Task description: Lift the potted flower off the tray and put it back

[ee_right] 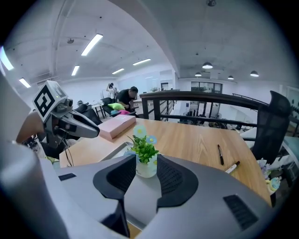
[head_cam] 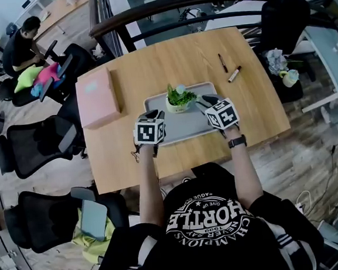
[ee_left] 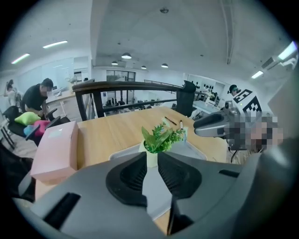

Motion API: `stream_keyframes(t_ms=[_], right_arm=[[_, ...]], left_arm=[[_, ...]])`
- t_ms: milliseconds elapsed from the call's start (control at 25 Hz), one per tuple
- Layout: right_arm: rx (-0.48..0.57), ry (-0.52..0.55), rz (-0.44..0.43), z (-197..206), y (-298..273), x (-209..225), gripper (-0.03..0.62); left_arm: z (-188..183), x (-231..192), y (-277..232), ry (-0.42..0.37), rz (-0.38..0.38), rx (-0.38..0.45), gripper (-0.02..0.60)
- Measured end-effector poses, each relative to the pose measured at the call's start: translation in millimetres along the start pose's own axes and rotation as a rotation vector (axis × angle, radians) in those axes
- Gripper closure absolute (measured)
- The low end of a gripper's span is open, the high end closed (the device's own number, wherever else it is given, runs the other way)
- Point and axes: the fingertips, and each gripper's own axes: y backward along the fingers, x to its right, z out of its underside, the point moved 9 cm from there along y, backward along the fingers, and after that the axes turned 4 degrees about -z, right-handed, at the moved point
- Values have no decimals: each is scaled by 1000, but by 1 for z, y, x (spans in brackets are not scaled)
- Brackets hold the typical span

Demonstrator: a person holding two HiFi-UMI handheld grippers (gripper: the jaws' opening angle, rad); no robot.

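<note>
The fingers of the left gripper (ee_left: 152,156) are held slightly apart, those of the right gripper (ee_right: 146,158) wider; nothing is gripped. Beyond both, mid-frame, the pot (head_cam: 178,101) is seen upright at the upper edge of the tray (head_cam: 186,130). It could be tipped if only its leaves are pinched.

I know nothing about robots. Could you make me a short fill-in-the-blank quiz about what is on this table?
1. The left claw and the right claw hover either side of the potted flower, which stands on a grey ____.
2. The flat box at the left end of the table is ____.
3. ____ pens lie near the table's right end.

Missing words: tray; pink; two.
</note>
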Motion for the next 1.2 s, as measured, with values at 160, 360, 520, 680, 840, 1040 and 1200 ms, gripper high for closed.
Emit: stream_keyframes(t_ms=[160,360,520,680,840,1040,1200], right_arm=[[50,-2,38,-7,22,-5,478],[144,-5,89,-22,52,-10,541],[202,8,114,-26,69,-22,571],[235,27,164,-31,87,-30,574],[293,24,214,-38,110,-36,574],[370,35,230,-43,137,-50,574],[415,58,213,-44,149,-65,574]], left_arm=[[-7,2,23,-4,-9,45,503],[-16,14,49,-30,-17,123,520],[-10,21,62,-41,-22,147,525],[-12,24,77,-29,-42,195,535],[-18,27,99,-16,-64,270,541],[-25,34,130,-41,-108,376,545],[-24,36,149,-45,-146,453,545]])
